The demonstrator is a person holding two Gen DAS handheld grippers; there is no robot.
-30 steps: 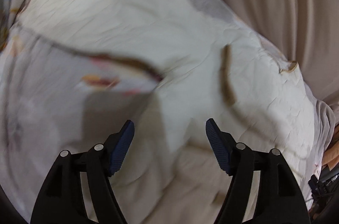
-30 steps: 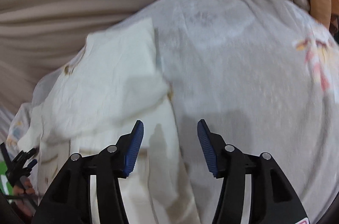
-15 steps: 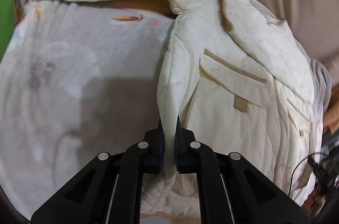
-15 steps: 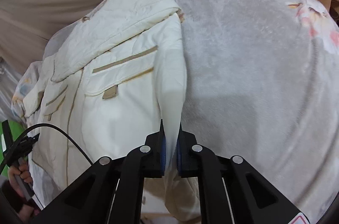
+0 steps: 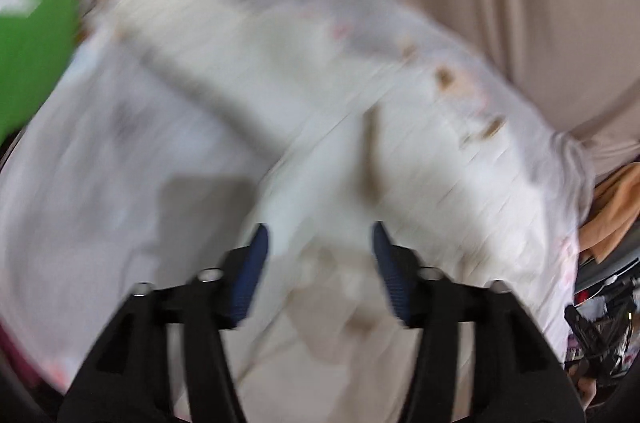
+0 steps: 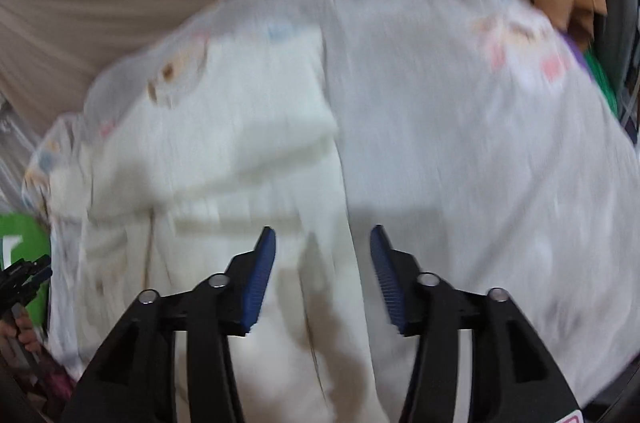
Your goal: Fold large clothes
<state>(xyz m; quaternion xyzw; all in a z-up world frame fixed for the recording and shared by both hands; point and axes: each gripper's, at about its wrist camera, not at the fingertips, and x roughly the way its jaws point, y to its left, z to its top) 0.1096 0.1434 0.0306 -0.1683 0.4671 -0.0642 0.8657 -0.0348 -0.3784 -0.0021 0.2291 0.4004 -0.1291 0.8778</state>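
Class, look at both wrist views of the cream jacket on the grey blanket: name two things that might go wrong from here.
1. Both the left gripper and right gripper have just opened their jaws, nothing between them, so the cream jacket lies unheld; its folded edge may flop open.
2. The grey blanket beneath is soft and loose; a regrasp may pinch blanket along with jacket.
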